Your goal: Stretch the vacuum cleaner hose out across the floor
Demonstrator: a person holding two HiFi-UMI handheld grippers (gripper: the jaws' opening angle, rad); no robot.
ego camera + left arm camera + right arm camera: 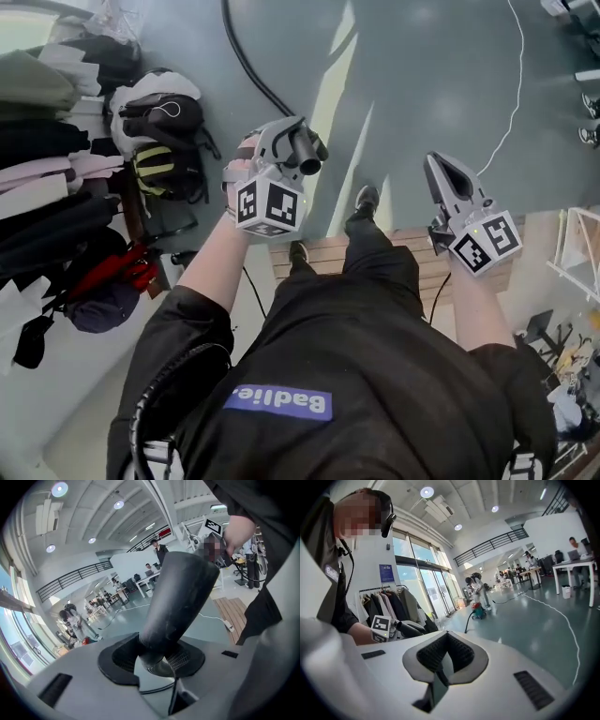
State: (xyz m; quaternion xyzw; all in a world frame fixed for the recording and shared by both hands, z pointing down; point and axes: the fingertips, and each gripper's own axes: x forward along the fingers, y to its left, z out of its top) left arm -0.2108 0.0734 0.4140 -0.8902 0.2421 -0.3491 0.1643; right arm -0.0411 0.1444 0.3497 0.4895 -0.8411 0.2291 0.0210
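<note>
Head cam: I'm looking steeply down on left hand-held gripper (298, 150), right hand-held gripper (441, 169) & floor (422, 84). Each gripper cam sits close behind its jaws, facing out across that floor; hose nozzle (178, 602) fills left cam's centre. Each catches the other gripper.

In the head view the hose (246, 64) leaves by the top edge, so its far end is cut off. The left gripper (298, 141) covers where the hose meets the nozzle (311, 164). In the right gripper view the vacuum cleaner (479, 612) and the people near it are too small to make out in detail.
</note>
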